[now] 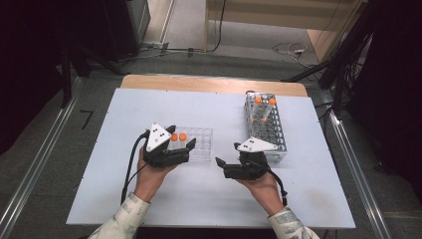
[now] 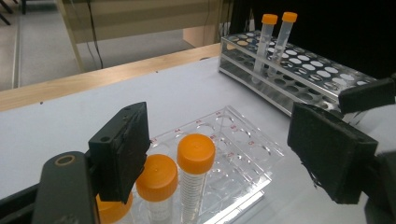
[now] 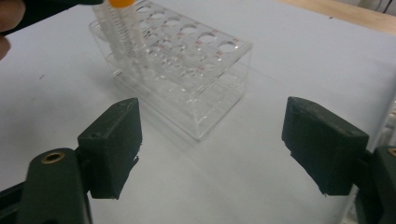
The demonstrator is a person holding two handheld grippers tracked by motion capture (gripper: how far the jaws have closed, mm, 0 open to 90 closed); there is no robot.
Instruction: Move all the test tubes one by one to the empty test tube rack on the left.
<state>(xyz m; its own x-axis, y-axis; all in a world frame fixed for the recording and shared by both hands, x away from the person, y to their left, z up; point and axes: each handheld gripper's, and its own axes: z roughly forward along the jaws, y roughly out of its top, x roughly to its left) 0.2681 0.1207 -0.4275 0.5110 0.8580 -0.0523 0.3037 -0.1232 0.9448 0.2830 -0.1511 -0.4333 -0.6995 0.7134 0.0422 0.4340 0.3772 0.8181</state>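
High view: the left gripper (image 1: 185, 147) sits at the 9 o'clock end of the clear plastic rack (image 1: 201, 144), near the centre of the white table (image 1: 149, 109). Two orange-capped tubes (image 1: 178, 136) stand upright in that rack's holes, just beside the jaws. Left gripper view: the jaws stand apart, released, with nothing pressed between them; the nearest tube (image 2: 156, 189) is just inside the left jaw, and contact there cannot be judged. A third orange cap (image 2: 111, 210) appears low behind that jaw, possibly another tube. The right gripper (image 1: 223, 166), at 4 o'clock from the clear rack, is likewise spread wide and empty. The metal rack (image 1: 271, 134) at 2 o'clock holds two more orange-capped tubes (image 1: 265, 101).
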